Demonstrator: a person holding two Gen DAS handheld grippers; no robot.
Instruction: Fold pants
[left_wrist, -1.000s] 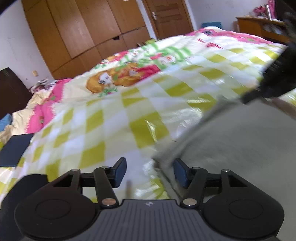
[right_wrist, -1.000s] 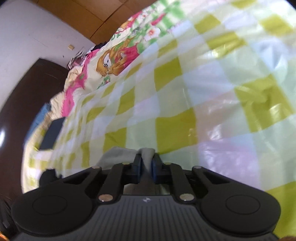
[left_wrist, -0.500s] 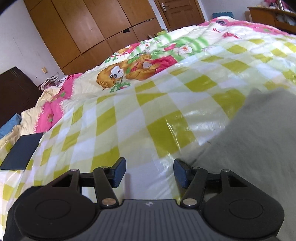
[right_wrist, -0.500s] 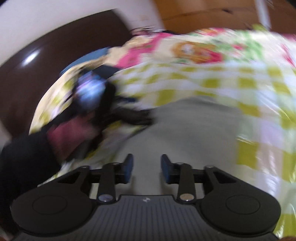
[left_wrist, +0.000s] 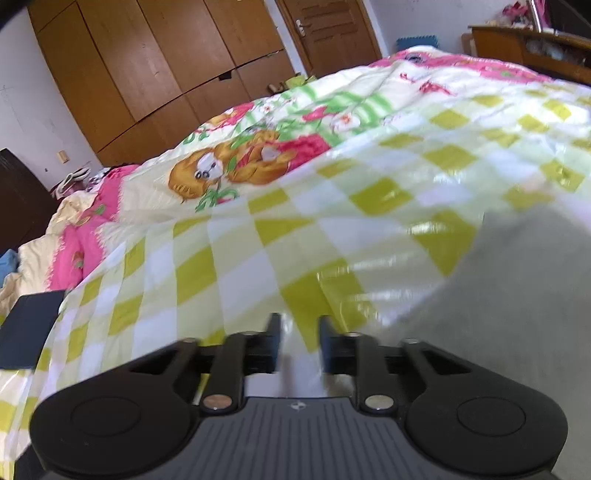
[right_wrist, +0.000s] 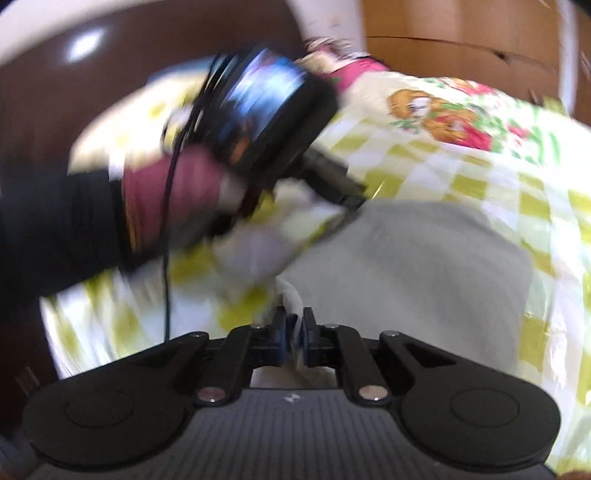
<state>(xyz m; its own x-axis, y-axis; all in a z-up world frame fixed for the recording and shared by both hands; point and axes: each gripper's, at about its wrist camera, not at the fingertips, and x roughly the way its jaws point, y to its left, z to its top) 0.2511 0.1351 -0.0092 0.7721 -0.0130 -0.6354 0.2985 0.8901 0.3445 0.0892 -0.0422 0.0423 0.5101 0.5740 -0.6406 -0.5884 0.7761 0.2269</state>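
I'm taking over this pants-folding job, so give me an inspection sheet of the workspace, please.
Surface: bed under a glossy checked cover, lightly wrinkled.
Job's things: grey pants spread flat on the cover.
Clutter: dark flat object at the bed's edge.
Claws: left claw closing, nothing between its jaws; right claw closing on a pale fold at the pants' edge.
Cables: black cable hanging below the left claw.
Surroundings: wooden wardrobe, door.

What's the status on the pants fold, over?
Left tongs closing, nothing seen between. Right tongs closing on pale cloth fold at grey pants edge. Pants flat on bedspread. Nothing blocking.
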